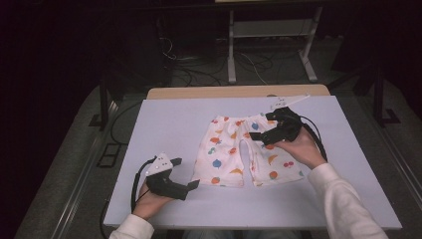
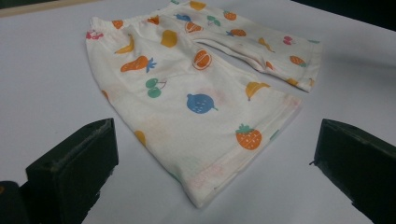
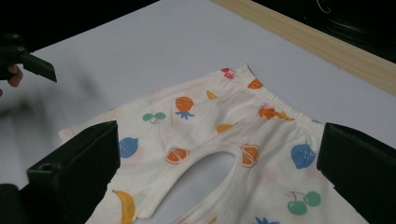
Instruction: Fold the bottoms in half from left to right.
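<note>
A pair of small white shorts (image 1: pixel 234 152) printed with coloured fruit lies flat in the middle of the white table top (image 1: pixel 169 119), waistband at the far side and legs toward me. My left gripper (image 1: pixel 185 173) hovers open at the near left, just short of the left leg hem. In the left gripper view its jaws stand wide apart with the shorts (image 2: pixel 196 84) ahead of them. My right gripper (image 1: pixel 263 125) is open above the right side of the shorts near the waistband. In the right gripper view the crotch of the shorts (image 3: pixel 205 121) lies between the jaws.
A wooden table edge (image 1: pixel 239 91) runs behind the white board. Beyond it are cables on the floor (image 1: pixel 199 69) and the legs of a white stand (image 1: pixel 231 59). The left gripper's jaw tip (image 3: pixel 37 67) shows far off in the right gripper view.
</note>
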The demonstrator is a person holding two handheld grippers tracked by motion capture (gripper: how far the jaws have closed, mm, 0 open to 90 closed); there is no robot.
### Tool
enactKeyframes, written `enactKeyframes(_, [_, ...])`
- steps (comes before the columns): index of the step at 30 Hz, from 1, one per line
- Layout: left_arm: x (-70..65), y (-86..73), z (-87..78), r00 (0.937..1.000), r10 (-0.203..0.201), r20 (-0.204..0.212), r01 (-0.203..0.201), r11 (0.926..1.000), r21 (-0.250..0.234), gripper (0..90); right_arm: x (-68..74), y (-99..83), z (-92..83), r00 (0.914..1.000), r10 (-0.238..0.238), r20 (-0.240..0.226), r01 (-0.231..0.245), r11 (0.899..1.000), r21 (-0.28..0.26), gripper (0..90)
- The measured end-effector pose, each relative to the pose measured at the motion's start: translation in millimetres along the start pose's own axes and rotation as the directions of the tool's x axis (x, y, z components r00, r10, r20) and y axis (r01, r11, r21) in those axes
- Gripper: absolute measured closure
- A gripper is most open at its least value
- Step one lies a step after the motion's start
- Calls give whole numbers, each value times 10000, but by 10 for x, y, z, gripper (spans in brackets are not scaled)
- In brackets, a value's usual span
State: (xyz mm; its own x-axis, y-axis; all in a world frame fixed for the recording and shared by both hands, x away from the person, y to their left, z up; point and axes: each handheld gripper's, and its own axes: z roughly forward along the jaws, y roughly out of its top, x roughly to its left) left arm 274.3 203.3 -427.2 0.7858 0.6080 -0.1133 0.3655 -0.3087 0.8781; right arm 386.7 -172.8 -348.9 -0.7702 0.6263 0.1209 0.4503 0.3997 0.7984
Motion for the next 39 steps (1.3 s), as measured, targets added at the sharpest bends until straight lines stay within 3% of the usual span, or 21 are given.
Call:
enactKeyframes(16, [-1, 3, -15, 10000, -53, 51, 54, 9999, -97, 0, 56, 208, 281, 9990, -387, -213, 391, 9991, 167, 0])
enactKeyframes(39, [-4, 6, -21, 9998, -115, 133, 118, 9996, -237, 0, -155, 414, 651, 10000, -30, -60, 30, 9999, 112, 0])
